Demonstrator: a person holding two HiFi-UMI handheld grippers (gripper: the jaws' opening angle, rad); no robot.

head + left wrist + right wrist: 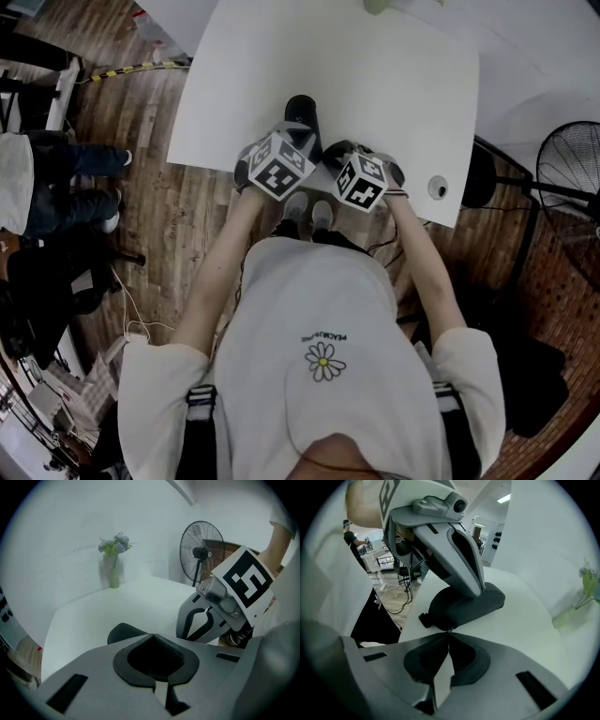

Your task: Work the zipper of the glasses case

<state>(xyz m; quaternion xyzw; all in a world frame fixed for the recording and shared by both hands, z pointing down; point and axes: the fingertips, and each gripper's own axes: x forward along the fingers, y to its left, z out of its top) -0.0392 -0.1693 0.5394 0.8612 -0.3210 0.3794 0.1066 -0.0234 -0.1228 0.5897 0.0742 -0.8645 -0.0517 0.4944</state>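
Note:
A black glasses case (301, 111) lies near the front edge of the white table (375, 75). My left gripper (302, 139) is shut, and in the right gripper view its fingers (468, 569) come down onto the top of the case (487, 603). In the left gripper view its closed tips (153, 635) sit just in front of the case (123, 632). My right gripper (449, 632) is shut at the case's near edge, where a small metal zipper pull (448, 630) glints between its tips. A black tab (423, 619) sticks out of the case's left end.
A vase of flowers (114, 562) stands at the table's far side. A floor fan (572, 169) is off the table's right edge. A person's legs (66, 183) show on the wooden floor at left. A round grommet (438, 187) sits near the table's front right corner.

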